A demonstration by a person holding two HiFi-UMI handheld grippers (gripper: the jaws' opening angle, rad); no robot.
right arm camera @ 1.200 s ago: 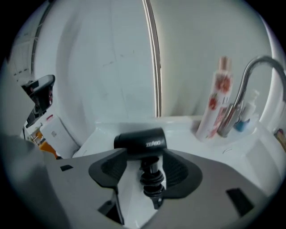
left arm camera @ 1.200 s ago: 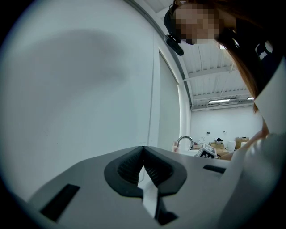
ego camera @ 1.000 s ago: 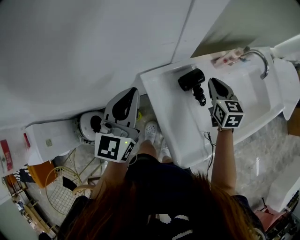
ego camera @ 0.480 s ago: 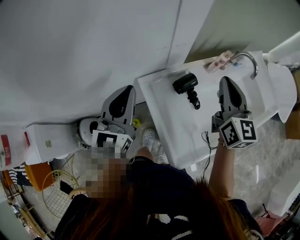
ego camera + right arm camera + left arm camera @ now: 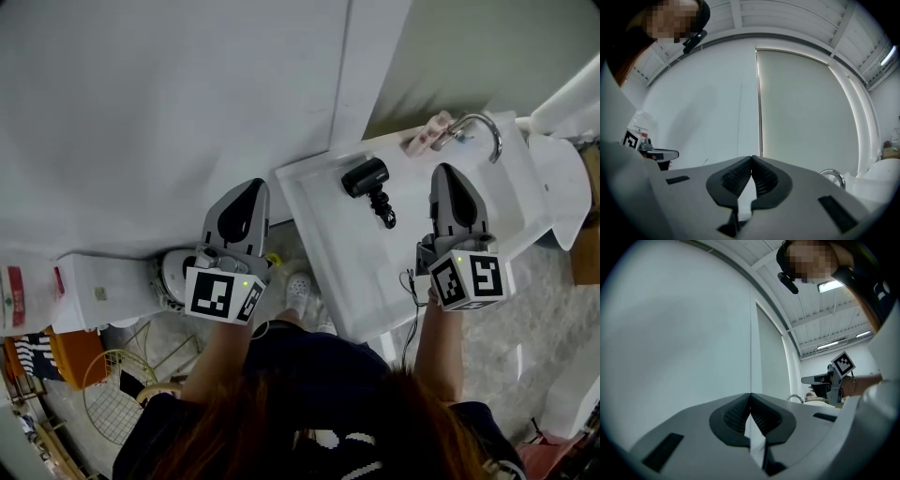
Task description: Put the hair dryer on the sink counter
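A black hair dryer [image 5: 367, 182] lies on the white sink counter [image 5: 342, 244], its handle pointing toward me. My right gripper [image 5: 448, 173] hovers to the right of it, apart from it, jaws shut and empty. In the right gripper view the right gripper [image 5: 751, 159] has its tips meeting with only wall behind. My left gripper [image 5: 247, 187] is held left of the counter, off its edge, also shut on nothing. The left gripper [image 5: 750, 395] shows its pads touching in the left gripper view.
A chrome faucet [image 5: 478, 127] curves over the basin at the counter's far right, with a pink item [image 5: 424, 135] beside it. A white toilet [image 5: 176, 272] and a white box [image 5: 98, 291] stand below left. A wire basket [image 5: 117, 398] sits on the floor.
My right gripper has drawn away from the hair dryer, to its right, leaving it lying on the counter. The left gripper has stayed left of the counter.
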